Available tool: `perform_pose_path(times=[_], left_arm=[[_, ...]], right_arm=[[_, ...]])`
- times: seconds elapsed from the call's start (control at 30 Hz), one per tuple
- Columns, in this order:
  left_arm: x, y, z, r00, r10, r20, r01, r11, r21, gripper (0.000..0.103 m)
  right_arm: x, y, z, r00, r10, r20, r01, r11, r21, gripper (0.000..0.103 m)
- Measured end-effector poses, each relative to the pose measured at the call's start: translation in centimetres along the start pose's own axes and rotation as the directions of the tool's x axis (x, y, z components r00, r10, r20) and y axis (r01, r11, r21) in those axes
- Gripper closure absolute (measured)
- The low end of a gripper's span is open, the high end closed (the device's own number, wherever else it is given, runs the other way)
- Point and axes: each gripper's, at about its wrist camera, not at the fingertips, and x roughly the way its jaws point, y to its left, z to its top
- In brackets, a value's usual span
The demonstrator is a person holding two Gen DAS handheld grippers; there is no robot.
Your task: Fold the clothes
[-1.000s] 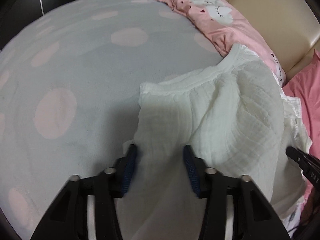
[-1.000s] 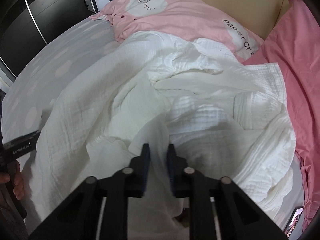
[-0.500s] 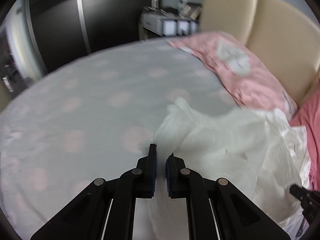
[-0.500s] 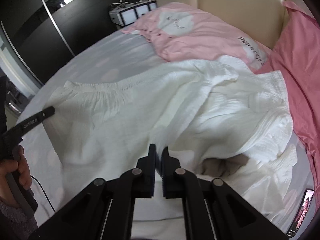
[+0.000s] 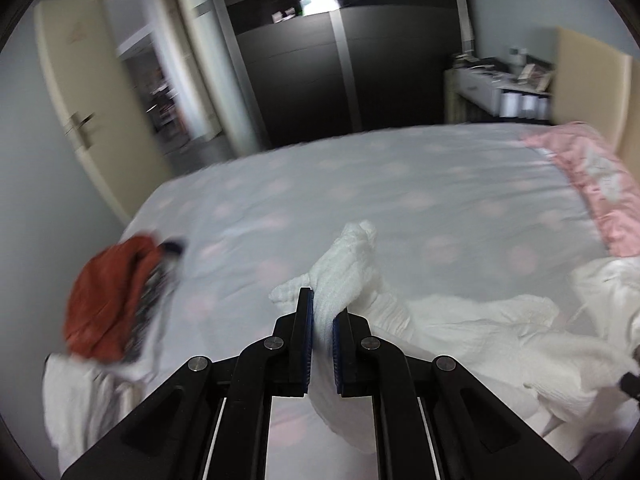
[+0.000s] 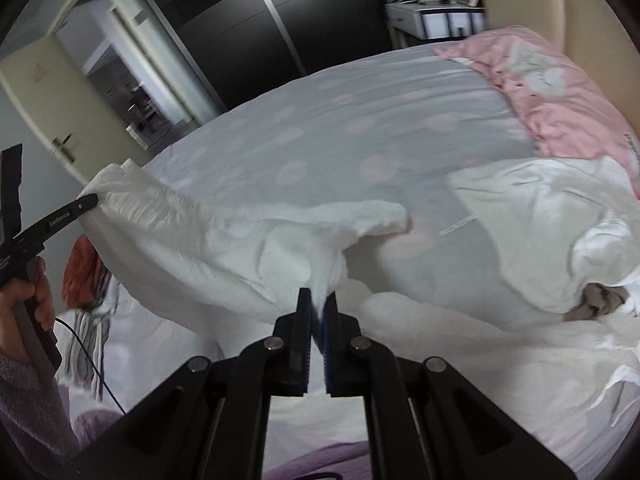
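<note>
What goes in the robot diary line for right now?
left gripper: shut on white garment | right gripper: shut on it | garment lifted above bed

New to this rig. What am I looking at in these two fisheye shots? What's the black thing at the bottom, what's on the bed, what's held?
No robot arm here: a person carries a handheld two-finger gripper in each hand, with a fisheye camera on each looking forward along its fingers. One picture comes from the left gripper, the other from the right gripper; the black shapes at the bottom are their fingers. Both are shut on the same white crinkled cotton garment, lifted and stretched between them. The right view also shows the person's hand on the left tool. Below is a grey bed sheet with pale pink dots, a pink pillow, more white laundry and an orange-red cloth.
</note>
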Motion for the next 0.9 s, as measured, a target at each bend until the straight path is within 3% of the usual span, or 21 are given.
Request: perform_pose_path(times=[0.13, 0.33, 0.47, 0.63, 0.7, 0.8, 0.9], left_arm=[[2.7, 4.4, -5.5, 0.984, -0.025, -0.176, 0.015, 0.998, -0.062, 0.094], [6.2, 2.0, -11.5, 0.924, -0.159, -0.346, 0.14, 0.987, -0.08, 0.092], [5.5, 1.1, -12.7, 0.904, -0.22, -0.368, 0.212, 0.975, -0.062, 0.074], [4.0, 0.3, -11.8, 0.903, -0.26, -0.341, 0.269, 0.963, -0.024, 0.072], [3.7, -0.8, -11.0, 0.906, -0.272, -0.324, 0.291, 0.957, 0.013, 0.065], [5.1, -2.9, -9.8, 0.905, -0.281, -0.32, 0.318, 0.946, 0.068, 0.062], [6.9, -5.1, -8.5, 0.901, -0.295, -0.318, 0.347, 0.93, 0.121, 0.046]], right_arm=[[1.9, 2.1, -2.9, 0.996, -0.018, -0.082, 0.015, 0.999, -0.04, 0.099], [4.5, -0.2, -6.8, 0.976, -0.077, -0.202, 0.078, 0.997, -0.003, 0.099], [5.1, -1.3, -8.3, 0.967, -0.089, -0.239, 0.097, 0.995, 0.022, 0.099], [4.8, -1.4, -8.2, 0.968, -0.087, -0.237, 0.098, 0.995, 0.034, 0.098], [4.9, -1.6, -7.8, 0.967, -0.084, -0.24, 0.097, 0.994, 0.046, 0.095], [5.0, -2.1, -7.2, 0.969, -0.081, -0.235, 0.098, 0.993, 0.061, 0.091], [5.2, -2.6, -6.6, 0.97, -0.09, -0.225, 0.106, 0.992, 0.062, 0.081]])
